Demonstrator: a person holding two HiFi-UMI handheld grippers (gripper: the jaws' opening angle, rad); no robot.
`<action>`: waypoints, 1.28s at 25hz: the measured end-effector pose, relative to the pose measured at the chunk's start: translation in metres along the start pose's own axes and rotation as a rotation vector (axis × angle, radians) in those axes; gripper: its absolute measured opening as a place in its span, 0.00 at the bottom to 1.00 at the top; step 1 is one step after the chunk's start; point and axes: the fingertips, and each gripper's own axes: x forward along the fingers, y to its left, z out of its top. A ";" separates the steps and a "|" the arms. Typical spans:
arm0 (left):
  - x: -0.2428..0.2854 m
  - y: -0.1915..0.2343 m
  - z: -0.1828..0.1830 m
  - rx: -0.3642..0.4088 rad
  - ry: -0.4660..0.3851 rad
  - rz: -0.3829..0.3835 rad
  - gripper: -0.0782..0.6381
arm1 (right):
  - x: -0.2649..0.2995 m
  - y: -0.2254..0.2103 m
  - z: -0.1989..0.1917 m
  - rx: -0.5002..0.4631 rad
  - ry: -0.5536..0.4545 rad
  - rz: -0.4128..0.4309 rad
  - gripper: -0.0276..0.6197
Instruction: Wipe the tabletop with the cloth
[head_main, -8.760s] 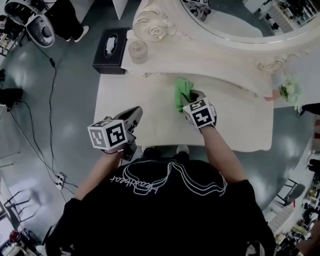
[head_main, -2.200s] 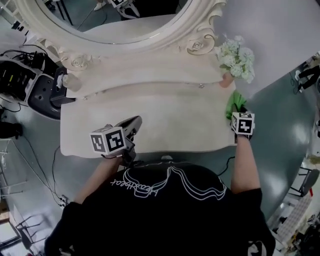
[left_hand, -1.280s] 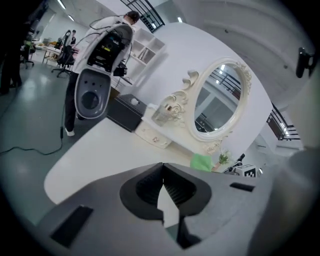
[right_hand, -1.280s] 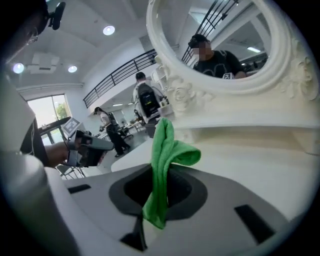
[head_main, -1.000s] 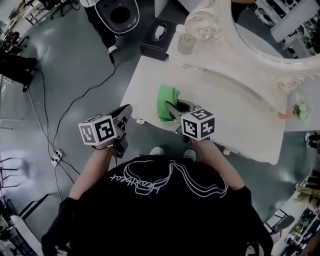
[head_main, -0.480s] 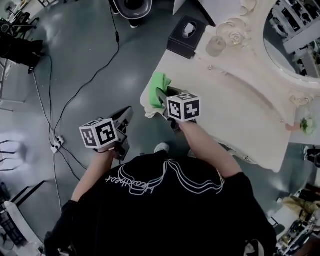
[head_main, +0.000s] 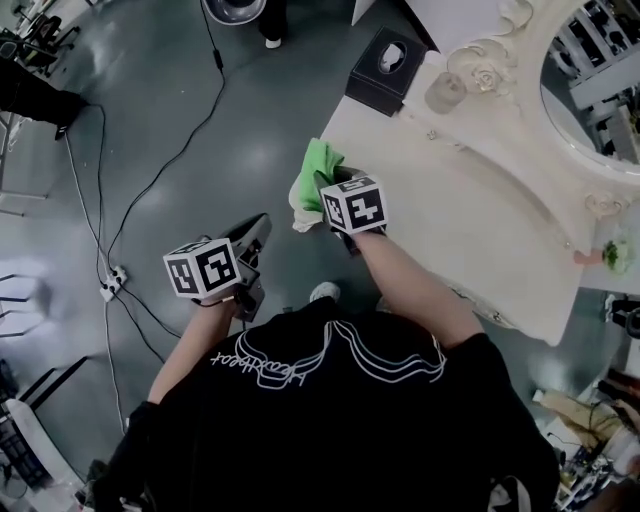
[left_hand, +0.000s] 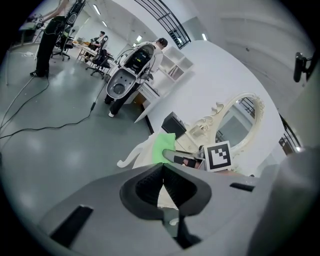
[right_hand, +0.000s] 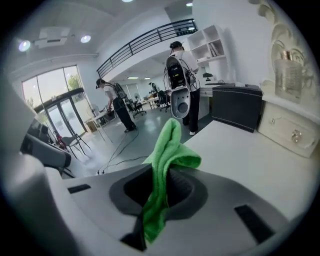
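My right arm reaches forward and across, bare forearm extended from a black sleeve, carrying the right gripper (head_main: 324, 187) to the near left corner of the cream tabletop (head_main: 455, 225). Its jaws are clamped on the green cloth (head_main: 318, 163); in the right gripper view a fold runs down between the two dark pads and the rest bunches up above them. From the head view the cloth sits right at that corner, part of it over the table edge and part over the floor. My left arm is bent and held close to my body, and the left gripper (head_main: 254, 236) hangs over the grey floor (head_main: 140, 110), well apart from the table and pointing toward it. Its jaws are pressed together at the tips with nothing between them. The table is an ornate pale dressing table with carved scrollwork and a large oval mirror (head_main: 592, 75) at the back. A black tissue box (head_main: 388, 64) stands at the far left end, a clear glass jar (head_main: 445, 92) just beside it, and a small bunch of pale flowers (head_main: 613, 252) at the far right end. A black cable (head_main: 168, 168) trails across the glossy floor. The right gripper view shows a large bright hall with tall windows, a railed upper level, and two people (right_hand: 182, 75) standing in the distance.
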 end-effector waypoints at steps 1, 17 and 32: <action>0.001 0.000 0.000 -0.002 -0.001 -0.003 0.12 | 0.001 0.000 -0.002 -0.025 0.017 -0.008 0.12; 0.006 -0.013 -0.001 0.030 0.020 -0.018 0.11 | 0.004 -0.005 -0.007 -0.042 0.088 0.002 0.12; 0.028 -0.039 0.002 0.087 0.049 -0.065 0.11 | -0.022 -0.024 -0.026 -0.022 0.087 -0.013 0.12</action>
